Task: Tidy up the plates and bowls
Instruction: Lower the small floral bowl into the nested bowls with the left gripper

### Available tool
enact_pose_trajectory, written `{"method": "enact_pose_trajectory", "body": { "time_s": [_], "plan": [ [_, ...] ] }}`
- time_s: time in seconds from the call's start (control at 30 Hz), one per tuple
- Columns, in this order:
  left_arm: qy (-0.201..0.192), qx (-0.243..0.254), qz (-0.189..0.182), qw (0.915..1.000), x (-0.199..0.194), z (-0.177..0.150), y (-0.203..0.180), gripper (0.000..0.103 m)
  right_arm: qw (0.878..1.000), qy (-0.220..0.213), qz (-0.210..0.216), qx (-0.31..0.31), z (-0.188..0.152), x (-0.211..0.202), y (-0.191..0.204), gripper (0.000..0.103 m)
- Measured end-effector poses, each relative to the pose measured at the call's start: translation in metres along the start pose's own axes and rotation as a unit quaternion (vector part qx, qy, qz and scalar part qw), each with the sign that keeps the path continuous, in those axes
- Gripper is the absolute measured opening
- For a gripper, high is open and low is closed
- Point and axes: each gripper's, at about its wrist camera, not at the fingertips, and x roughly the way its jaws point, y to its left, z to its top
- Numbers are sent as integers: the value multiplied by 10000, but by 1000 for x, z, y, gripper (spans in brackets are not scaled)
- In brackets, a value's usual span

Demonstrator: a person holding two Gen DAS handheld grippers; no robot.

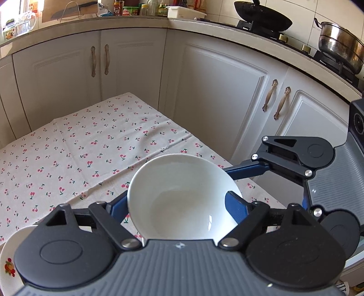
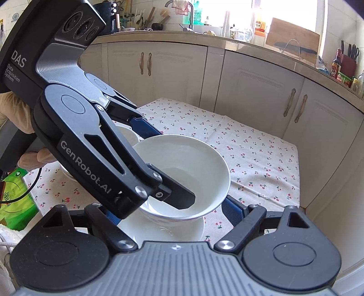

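Note:
A white bowl (image 1: 182,195) fills the middle of the left wrist view. My left gripper (image 1: 179,205) is shut on its rim, one blue finger outside and one inside, holding it over the cherry-print tablecloth (image 1: 91,148). In the right wrist view the same bowl (image 2: 188,166) hangs just above a white plate (image 2: 163,230), with the left gripper (image 2: 168,166) clamped on its left rim. My right gripper (image 2: 173,216) is open, its fingers spread either side of the plate and bowl. Another white bowl (image 2: 127,134) sits behind, partly hidden. A fruit-patterned plate (image 1: 9,257) shows at the lower left.
The table stands in a kitchen corner, with white cabinets (image 1: 216,91) close behind and to the right. A wok (image 1: 261,16) and a steel pot (image 1: 339,47) sit on the stove. A green package (image 2: 13,200) lies at the table's left edge.

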Motion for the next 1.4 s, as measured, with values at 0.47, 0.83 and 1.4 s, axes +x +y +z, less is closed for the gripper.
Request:
{"method": "enact_pose_trajectory", "body": {
  "time_s": [0.47,0.83,1.4],
  "plan": [
    [-155,-366,-69,9992,8,-28,-1,87,9999,103,62,22,-23,7,10,90],
    [-304,-593,-137,9977,11,-35,0,87,9997,145,139,119,-27,8,8,90],
    [-318,-809,-270,9959,18,-40,6,88,9987,201,321,355,-32,14,-3,91]
  ]
}}
